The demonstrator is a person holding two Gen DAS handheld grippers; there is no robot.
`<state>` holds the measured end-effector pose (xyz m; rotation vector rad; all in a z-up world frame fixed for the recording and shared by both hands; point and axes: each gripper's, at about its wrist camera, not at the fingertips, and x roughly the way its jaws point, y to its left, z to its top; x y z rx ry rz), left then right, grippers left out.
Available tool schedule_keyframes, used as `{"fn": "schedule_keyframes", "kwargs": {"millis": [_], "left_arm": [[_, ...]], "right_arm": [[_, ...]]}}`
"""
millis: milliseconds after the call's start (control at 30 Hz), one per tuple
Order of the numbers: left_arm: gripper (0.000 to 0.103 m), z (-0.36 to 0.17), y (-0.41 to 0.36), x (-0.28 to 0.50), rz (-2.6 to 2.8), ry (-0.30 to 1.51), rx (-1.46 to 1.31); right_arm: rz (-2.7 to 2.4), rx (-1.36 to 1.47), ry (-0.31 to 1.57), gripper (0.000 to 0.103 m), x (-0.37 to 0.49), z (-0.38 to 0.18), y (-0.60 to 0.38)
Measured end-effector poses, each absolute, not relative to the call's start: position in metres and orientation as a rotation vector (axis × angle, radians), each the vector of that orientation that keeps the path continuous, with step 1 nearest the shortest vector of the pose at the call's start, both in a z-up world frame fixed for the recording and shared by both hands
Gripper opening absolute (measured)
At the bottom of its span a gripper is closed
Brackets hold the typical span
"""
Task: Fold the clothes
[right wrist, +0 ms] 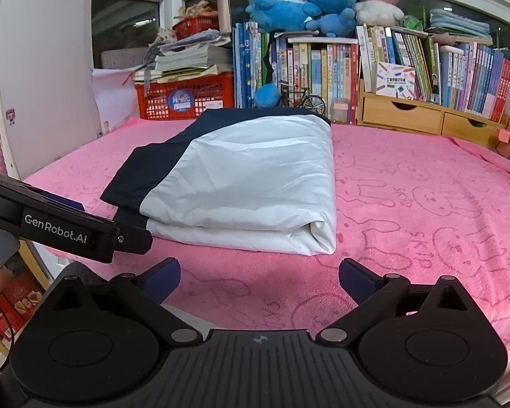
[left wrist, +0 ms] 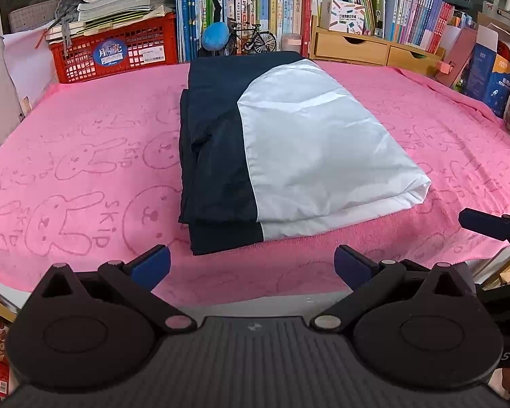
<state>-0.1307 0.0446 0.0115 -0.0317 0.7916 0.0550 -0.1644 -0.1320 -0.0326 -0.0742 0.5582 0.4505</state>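
I see the folded garment (left wrist: pixel 289 149) lying on the pink towel (left wrist: pixel 85 156) that covers the tabletop, roughly in the middle, its far end close to the row of books (left wrist: pixel 265 10). It is a neat rectangular bundle: a navy part along its left side and a white part on top and to the right, with the folded layers showing at the near edge.

My left gripper (left wrist: pixel 252 265) hovers above the near edge of the towel, just short of the garment, its blue-padded fingers (left wrist: pixel 153 263) spread wide with nothing between them. My right gripper (right wrist: pixel 259 277) sits alongside, also released and empty, jaws apart, facing the white corner of the bundle. Neither touches the cloth.

Behind the towel stand a red crate (left wrist: pixel 115 47) stacked with papers, a small model bicycle (left wrist: pixel 255 39) and wooden drawers (left wrist: pixel 374 49).
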Motion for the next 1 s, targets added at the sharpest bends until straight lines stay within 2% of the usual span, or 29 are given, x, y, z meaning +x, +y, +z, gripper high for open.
{"fn": "schedule_keyframes", "kwargs": {"millis": [1000], "left_arm": [[0.103, 0.0093, 0.0445, -0.1345, 0.052, 0.772, -0.006]], "right_arm": [[0.456, -0.085, 0.583, 0.102, -0.1645, -0.0372, -0.1289]]}}
